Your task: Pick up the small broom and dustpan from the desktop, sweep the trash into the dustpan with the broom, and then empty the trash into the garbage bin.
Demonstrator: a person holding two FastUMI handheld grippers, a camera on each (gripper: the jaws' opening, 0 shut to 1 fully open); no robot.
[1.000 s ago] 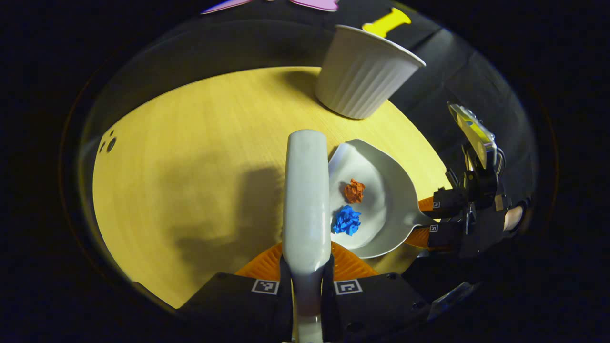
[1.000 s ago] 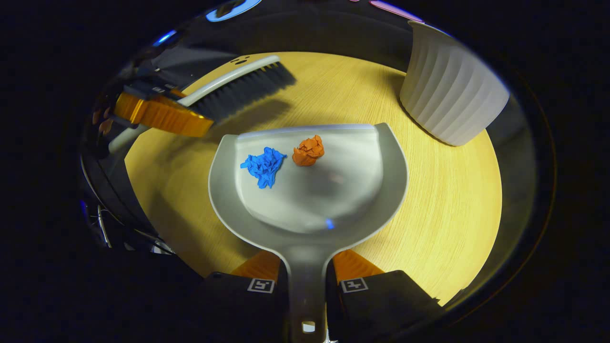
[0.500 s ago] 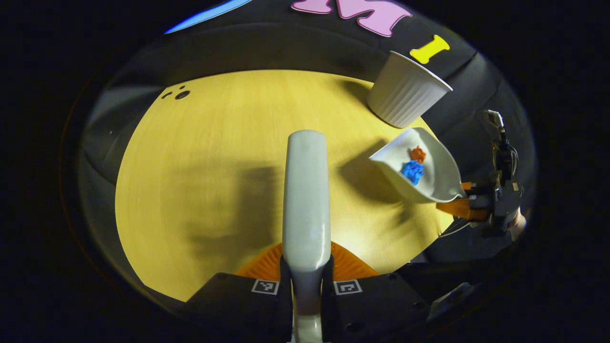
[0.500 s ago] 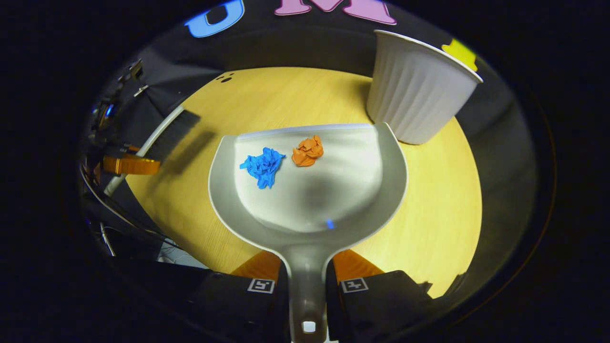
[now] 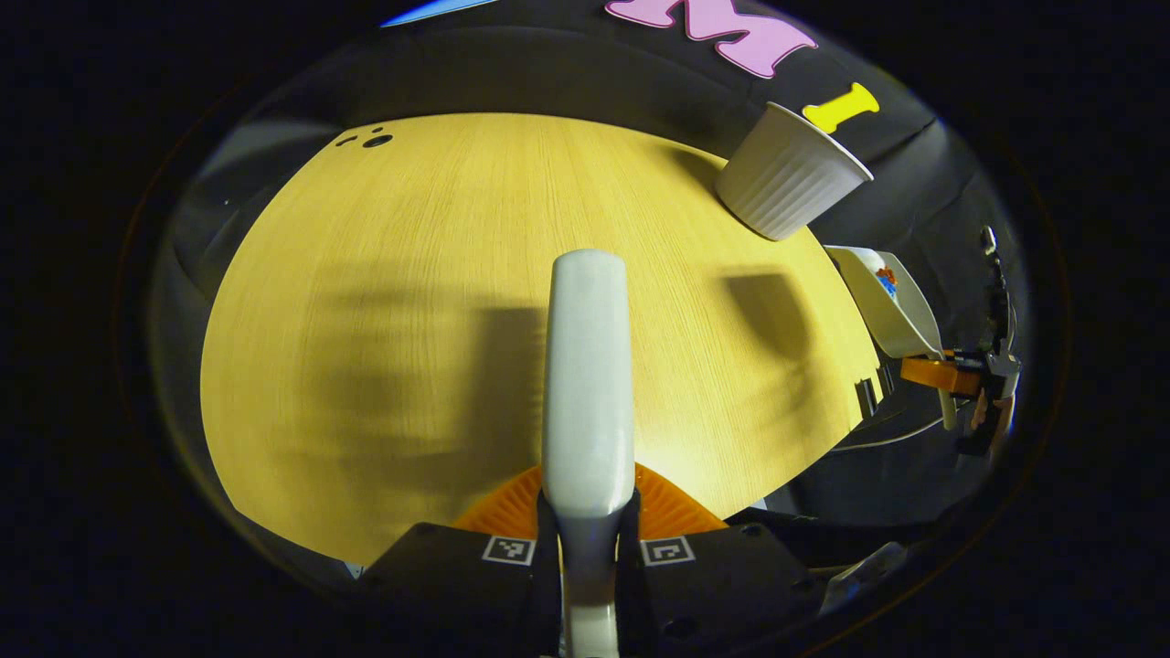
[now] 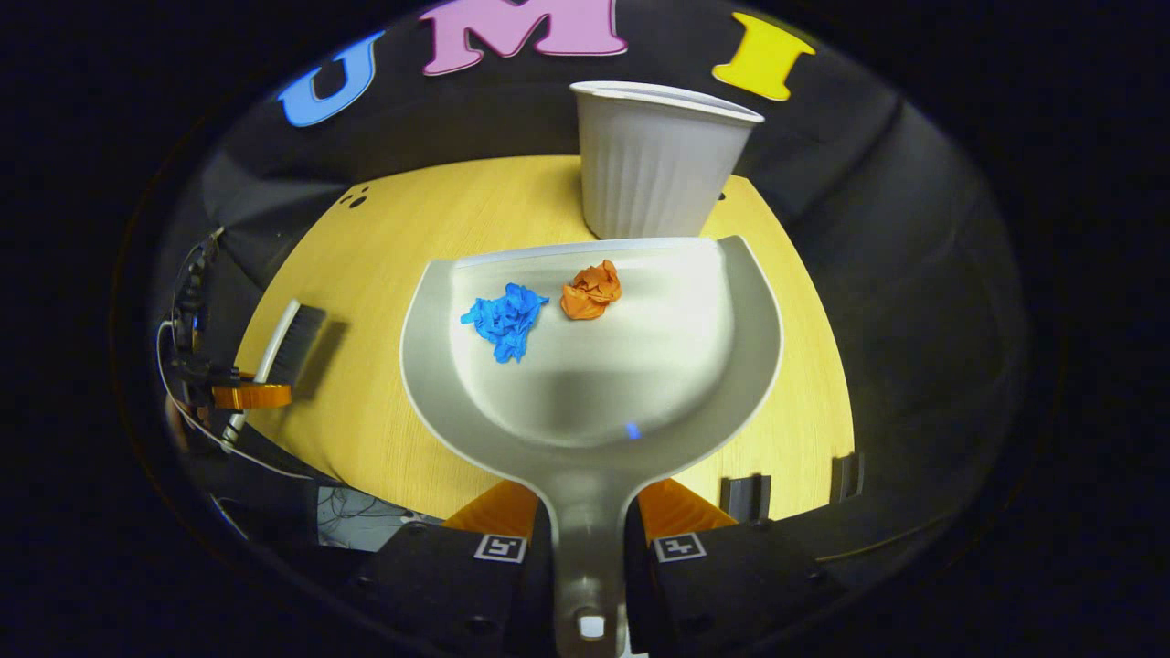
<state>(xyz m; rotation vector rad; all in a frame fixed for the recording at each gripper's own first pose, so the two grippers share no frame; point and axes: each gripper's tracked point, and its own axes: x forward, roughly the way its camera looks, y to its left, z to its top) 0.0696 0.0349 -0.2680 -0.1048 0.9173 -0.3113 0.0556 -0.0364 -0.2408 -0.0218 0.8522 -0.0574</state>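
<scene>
My right gripper (image 6: 590, 525) is shut on the handle of the grey dustpan (image 6: 695, 402), which hangs above the table's near edge. In the pan lie a blue paper wad (image 6: 503, 318) and an orange paper wad (image 6: 591, 290). The white ribbed garbage bin (image 6: 656, 174) stands upright just beyond the pan's lip. My left gripper (image 5: 587, 525) is shut on the small broom (image 5: 588, 384), whose grey back runs forward over the table. In the right gripper view the broom (image 6: 291, 340) and the left gripper (image 6: 247, 396) sit at the far left. The left gripper view has the dustpan (image 5: 891, 306) and bin (image 5: 788, 174) at right.
The round wooden table (image 5: 411, 274) has small dark holes (image 5: 370, 141) near its far edge. Two dark clips (image 6: 745, 496) sit on the near rim. Black cloth walls surround the table. A hand (image 5: 992, 411) holds the right gripper.
The dustpan has risen off the table and drawn back toward the near edge, wads still inside. The broom has swung away to the left, and the two grippers are farther apart.
</scene>
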